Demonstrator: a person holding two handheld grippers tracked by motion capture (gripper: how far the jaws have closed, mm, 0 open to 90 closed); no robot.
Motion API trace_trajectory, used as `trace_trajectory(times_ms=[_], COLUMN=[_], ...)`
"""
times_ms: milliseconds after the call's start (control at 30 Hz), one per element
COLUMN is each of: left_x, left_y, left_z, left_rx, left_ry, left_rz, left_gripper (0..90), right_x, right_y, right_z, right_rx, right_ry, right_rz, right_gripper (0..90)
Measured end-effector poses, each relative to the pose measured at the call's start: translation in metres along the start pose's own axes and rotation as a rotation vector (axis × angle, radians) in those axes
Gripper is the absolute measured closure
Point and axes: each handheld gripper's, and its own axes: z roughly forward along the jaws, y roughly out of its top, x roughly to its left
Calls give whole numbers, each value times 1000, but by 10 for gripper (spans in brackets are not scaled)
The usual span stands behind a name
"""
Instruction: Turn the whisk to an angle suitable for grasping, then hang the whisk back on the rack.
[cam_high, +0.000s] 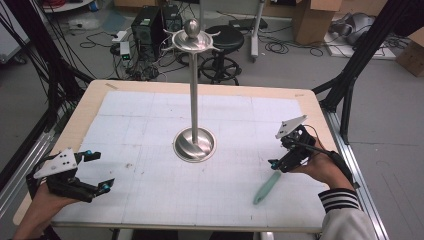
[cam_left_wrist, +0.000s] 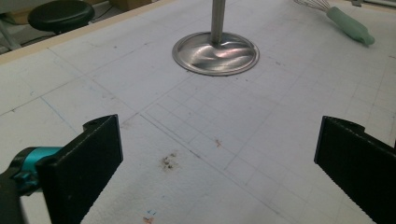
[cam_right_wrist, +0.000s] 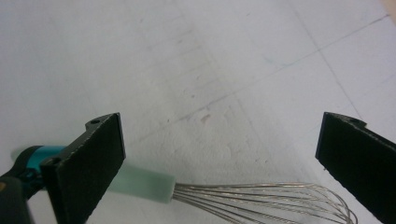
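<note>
A whisk with a pale green handle (cam_high: 266, 189) lies on the white mat at the right. In the right gripper view its handle (cam_right_wrist: 144, 184) and wire loops (cam_right_wrist: 271, 200) lie flat on the mat just below the jaws. My right gripper (cam_high: 280, 154) hovers over the wire end, and its jaws (cam_right_wrist: 219, 154) stand wide open with nothing pressed between them. A tall steel stand (cam_high: 194, 85) with hooks at its top rises from a round base (cam_left_wrist: 215, 52) at the mat's middle. My left gripper (cam_high: 100, 171) rests at the near left, open and empty (cam_left_wrist: 217, 154).
The white gridded mat (cam_high: 150, 190) covers most of the wooden table (cam_high: 85, 107). Beyond the far edge stand a black stool (cam_high: 225, 37), computer cases and cables on the floor. Black frame legs flank both sides of the table.
</note>
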Motion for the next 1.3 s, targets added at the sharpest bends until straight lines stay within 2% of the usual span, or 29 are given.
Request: trace_trajectory(times_ms=[33, 167, 267, 600, 733, 800, 833, 867, 900, 933, 1133, 1200, 1300], left_x=[0, 1, 1, 2, 2, 2, 2, 2, 1, 1, 1, 1, 2], left_y=[0, -1, -1, -2, -2, -2, -2, -2, -2, -2, -2, -3, -3], left_z=[0, -1, -1, -4, -5, -5, -5, -5, -5, -5, -4, -4, -3], left_rx=[-1, 1, 3, 1, -3, -3, -2, -1, -1, 0, 7, 8, 10], left_ry=[1, 6, 5, 8, 10, 11, 11, 11, 10, 11, 9, 10, 11], left_rz=[1, -5, -2, 0, -5, -6, -5, -4, -5, -5, 2, 2, -3], left_gripper=[17, 17, 17, 17, 17, 17, 17, 17, 17, 17, 17, 17, 17], right_x=[0, 0, 2, 2, 3, 5, 5, 6, 9, 9, 14, 14, 15], right_y=[0, -1, -1, 2, 3, 4, 4, 5, 6, 6, 6, 7, 8], right_z=[-2, -6, -8, -12, -11, -10, -9, -9, -6, -6, 1, 2, 3], right_rx=[-7, -21, -23, -18, 2, 5, 9, 17, 26, 26, 68, 74, 94], right_ry=[5, 15, 41, 69, 73, 91, 90, 88, 100, 100, 146, 182, 210], right_rz=[8, -32, -58, -93, -115, -131, -157, -162, -191, -191, -240, -254, -284], right_gripper=[5, 5, 5, 5, 5, 5, 5, 5, 5, 5, 5, 5, 5])
